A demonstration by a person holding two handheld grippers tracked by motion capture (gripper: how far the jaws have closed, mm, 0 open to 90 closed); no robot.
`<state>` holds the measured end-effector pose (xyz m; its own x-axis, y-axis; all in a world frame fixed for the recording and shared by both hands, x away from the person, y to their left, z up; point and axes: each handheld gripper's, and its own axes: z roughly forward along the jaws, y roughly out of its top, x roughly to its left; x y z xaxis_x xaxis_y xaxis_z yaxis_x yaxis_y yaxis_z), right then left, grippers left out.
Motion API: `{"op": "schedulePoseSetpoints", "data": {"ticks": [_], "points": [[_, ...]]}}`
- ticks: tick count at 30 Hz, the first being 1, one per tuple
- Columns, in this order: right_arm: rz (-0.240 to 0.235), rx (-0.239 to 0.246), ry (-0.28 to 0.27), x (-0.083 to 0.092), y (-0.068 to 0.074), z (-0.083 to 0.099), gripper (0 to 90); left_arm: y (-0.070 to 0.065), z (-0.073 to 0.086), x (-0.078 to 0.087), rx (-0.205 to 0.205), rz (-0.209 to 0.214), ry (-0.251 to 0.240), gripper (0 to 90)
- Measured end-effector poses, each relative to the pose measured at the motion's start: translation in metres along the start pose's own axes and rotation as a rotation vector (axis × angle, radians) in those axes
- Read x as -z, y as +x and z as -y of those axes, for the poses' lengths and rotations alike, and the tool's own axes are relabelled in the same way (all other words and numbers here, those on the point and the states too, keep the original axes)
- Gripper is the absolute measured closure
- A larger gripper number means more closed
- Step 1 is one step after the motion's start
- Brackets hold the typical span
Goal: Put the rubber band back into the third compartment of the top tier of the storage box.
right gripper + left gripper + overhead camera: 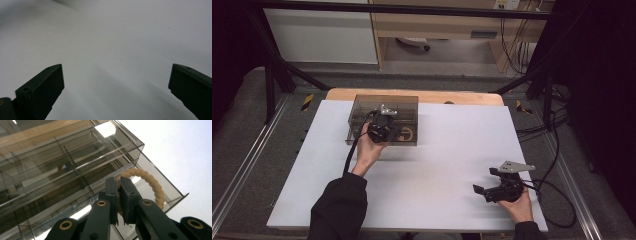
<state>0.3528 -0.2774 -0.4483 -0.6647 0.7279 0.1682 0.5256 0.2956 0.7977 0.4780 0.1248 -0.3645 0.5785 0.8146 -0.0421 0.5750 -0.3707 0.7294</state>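
Note:
A smoky clear plastic organizer box point(362, 102) with several divided compartments stands at the far left of the white table top point(447, 150). A tan rope ring point(152, 183) hangs at the box's near right corner compartment point(172, 192). My left gripper point(119, 183) is shut on the rope ring, pinching its left side between the jaws. In the high view the left gripper point(384, 129) sits over the box's front edge, with the rope ring point(408, 134) beside it. My right gripper point(484, 190) rests open at the near right of the table, nothing between its jaws point(115, 82).
The wooden table edge point(462, 96) shows behind the white top. Black cables point(552, 190) trail off the right side. Metal frame rails point(242, 170) run along both sides of the table. A wooden desk point(437, 25) stands farther back.

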Motion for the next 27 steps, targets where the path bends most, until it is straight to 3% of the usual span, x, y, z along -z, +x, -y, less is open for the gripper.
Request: {"op": "schedulePoseSetpoints", "data": {"ticks": [16,27], "points": [[0.0,0.002,0.001,0.0,0.0,0.0,0.8,-0.001,0.004,-0.006,-0.003,0.005,0.025,81.6],[0.0,0.001,0.0,0.0,0.0,0.0,0.7,0.003,0.002,0.012,0.001,0.024,-0.021,69.2]]}}
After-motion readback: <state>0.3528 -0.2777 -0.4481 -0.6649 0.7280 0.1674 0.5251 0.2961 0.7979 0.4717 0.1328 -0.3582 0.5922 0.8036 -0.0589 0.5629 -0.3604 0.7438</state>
